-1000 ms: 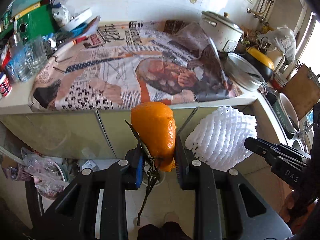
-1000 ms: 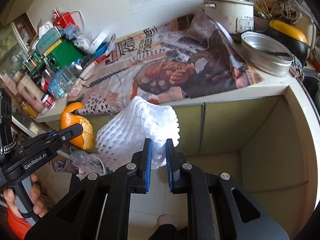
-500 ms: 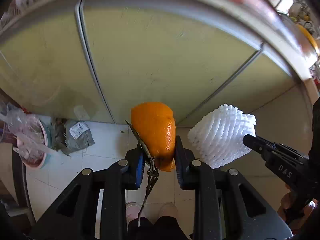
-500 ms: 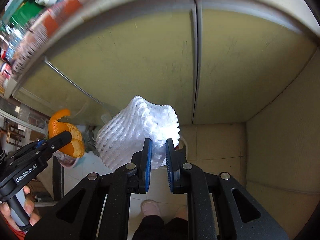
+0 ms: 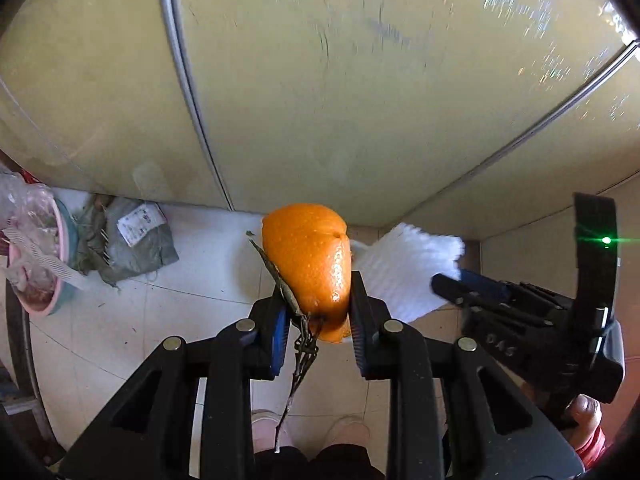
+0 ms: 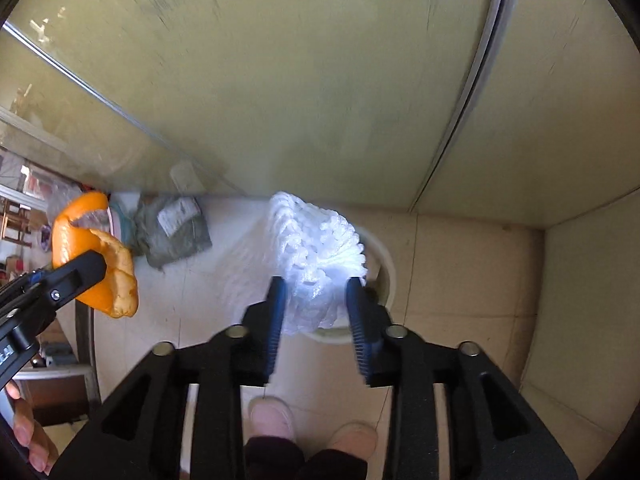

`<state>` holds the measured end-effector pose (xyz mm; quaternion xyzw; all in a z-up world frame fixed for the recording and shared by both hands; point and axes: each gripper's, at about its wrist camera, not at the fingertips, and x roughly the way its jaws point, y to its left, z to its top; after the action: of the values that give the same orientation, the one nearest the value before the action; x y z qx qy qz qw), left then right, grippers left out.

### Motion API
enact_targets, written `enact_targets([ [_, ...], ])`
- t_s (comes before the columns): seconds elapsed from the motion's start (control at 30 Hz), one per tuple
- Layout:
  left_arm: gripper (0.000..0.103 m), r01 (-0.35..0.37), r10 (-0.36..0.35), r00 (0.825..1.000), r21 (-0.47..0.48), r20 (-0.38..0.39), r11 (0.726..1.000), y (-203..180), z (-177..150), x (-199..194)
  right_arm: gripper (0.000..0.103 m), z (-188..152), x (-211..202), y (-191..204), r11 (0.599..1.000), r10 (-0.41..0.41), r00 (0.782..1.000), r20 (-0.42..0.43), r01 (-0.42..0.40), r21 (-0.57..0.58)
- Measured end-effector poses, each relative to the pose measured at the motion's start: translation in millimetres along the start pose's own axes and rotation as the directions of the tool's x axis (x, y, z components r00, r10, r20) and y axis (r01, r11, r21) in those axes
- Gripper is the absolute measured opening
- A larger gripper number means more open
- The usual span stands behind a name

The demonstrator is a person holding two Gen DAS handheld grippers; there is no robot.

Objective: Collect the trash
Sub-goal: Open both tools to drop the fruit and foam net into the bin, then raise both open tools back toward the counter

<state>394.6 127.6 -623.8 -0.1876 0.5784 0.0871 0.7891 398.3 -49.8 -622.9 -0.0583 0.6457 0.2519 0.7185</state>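
My left gripper (image 5: 316,300) is shut on a piece of orange peel (image 5: 308,248) and a dry twig (image 5: 300,344) hangs beside it. The right gripper (image 6: 316,300) points down at the floor and its jaws are opening. The white foam fruit net (image 6: 316,248) sits loose between them, blurred. Right under the net stands a round white bin (image 6: 386,276), mostly hidden by it. In the right wrist view the peel (image 6: 100,264) and the left gripper (image 6: 80,272) show at the left. The left wrist view has the net (image 5: 404,268) at the right gripper's (image 5: 460,284) tip.
Yellow-green cabinet doors (image 5: 320,80) rise close ahead above the tiled floor. A grey crumpled bag (image 5: 132,244) and a pink basin (image 5: 60,284) full of plastic lie at the left. The person's feet (image 6: 272,416) stand just below the grippers.
Both grippers have dropped from counter height to low in front of the cabinet doors. The right jaws, shut on the foam net before, now stand apart around it.
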Motion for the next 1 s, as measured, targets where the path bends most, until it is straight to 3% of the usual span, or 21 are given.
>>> enact_targets([
  [0.17,0.029,0.034,-0.034,0.998,-0.001,-0.06,0.999,-6,-2,31,0.038,-5,10,-15,0.999,0.007,1.0,-0.026,-0.006,0.038],
  [0.33,0.031,0.079,-0.076,0.991,0.023,-0.105,0.997,-24,-1,56,0.04,-8,2,-27,0.998,-0.036,0.999,-0.01,0.037,0.044],
  [0.5,0.048,0.085,-0.076,0.986,0.055,-0.151,0.995,-39,0,68,0.04,-9,-16,-42,0.996,-0.049,0.999,0.02,0.047,0.075],
  [0.63,0.05,0.079,-0.065,0.983,0.076,-0.169,0.994,-48,1,58,0.04,-7,-35,-43,0.994,-0.04,0.998,0.042,0.036,0.099],
  [0.83,0.05,0.029,-0.015,0.995,0.136,-0.102,0.99,-63,12,-14,0.04,-1,-90,-34,0.995,-0.019,0.996,0.083,0.01,0.097],
  [1.0,0.05,0.006,-0.011,0.999,0.166,0.033,0.986,-80,27,-126,0.04,5,-181,-18,0.998,-0.017,0.988,0.157,0.008,0.057],
])
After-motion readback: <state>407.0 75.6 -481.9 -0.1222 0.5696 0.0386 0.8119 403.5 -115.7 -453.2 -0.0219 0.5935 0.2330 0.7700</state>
